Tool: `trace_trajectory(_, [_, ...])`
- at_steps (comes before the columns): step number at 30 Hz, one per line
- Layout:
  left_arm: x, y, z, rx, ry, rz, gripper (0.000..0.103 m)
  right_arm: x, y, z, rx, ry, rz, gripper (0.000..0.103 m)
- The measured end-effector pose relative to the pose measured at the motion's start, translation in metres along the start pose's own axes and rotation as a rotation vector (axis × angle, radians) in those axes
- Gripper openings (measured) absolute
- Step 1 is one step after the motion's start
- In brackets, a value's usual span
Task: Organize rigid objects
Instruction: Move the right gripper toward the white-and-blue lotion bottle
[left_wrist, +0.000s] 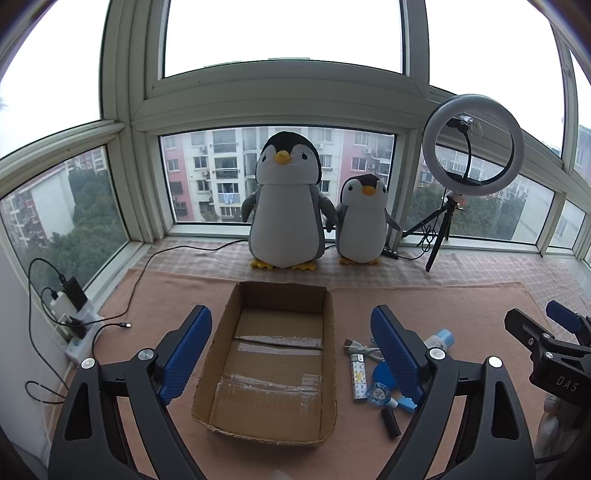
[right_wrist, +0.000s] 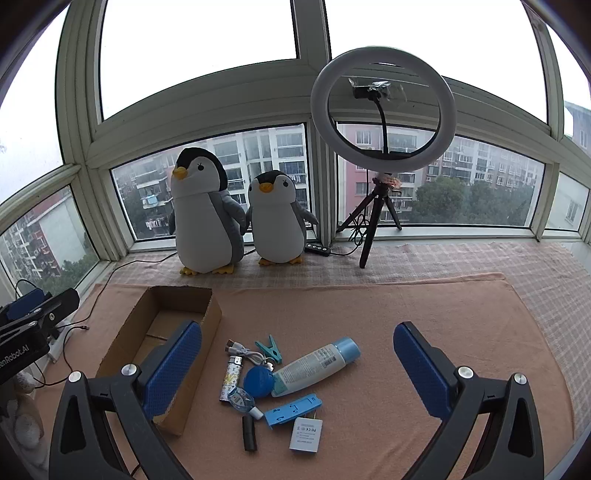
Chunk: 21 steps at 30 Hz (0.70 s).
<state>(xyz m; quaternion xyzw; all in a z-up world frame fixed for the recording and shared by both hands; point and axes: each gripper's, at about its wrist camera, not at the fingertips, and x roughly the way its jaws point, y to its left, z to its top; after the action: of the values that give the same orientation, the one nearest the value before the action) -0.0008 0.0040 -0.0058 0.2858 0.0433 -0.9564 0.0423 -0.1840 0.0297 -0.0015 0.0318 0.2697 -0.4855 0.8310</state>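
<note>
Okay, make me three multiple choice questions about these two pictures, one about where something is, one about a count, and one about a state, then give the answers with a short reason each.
1. Where does the white bottle lie?
A. Inside the cardboard box
B. On the cloth beside the cardboard box
C. On the window ledge by the penguins

2. How many plush penguins stand at the window?
A. One
B. Two
C. Three

3. What is the state of the cardboard box?
A. Open on top with nothing in it
B. Taped shut
C. Open and half full of small things

Answers:
1. B, the bottle lies on its side on the pink cloth among the small things next to the box.
2. B, a large penguin and a small penguin stand side by side.
3. A, the left wrist view looks straight in and shows only the bare taped bottom.
</note>
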Motion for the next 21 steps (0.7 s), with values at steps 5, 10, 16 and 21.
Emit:
trace_trajectory(5, [0.0022, -0.0008, 0.0001, -0.005, 0.005, 0.009, 0.089, 0.0008, 0.0003, -0.0014, -0.005, 0.002, 0.000, 0.103])
trace_trajectory(10, [0.0038, -0.0012, -0.0011, -0.011, 0.010, 0.014, 0.089, 0.0026, -0.0019, -0.0023, 0.000, 0.013, 0.004, 0.103])
trace_trajectory(16, [0.0040, -0.0010, -0.0010, -0.018, 0.008, 0.026, 0.089, 0.0015, -0.0021, -0.0002, -0.005, 0.009, 0.009, 0.103])
trace_trajectory(21, [0.0044, -0.0015, -0.0011, -0.023, 0.007, 0.035, 0.089, 0.0015, -0.0020, 0.0008, -0.011, 0.010, 0.014, 0.103])
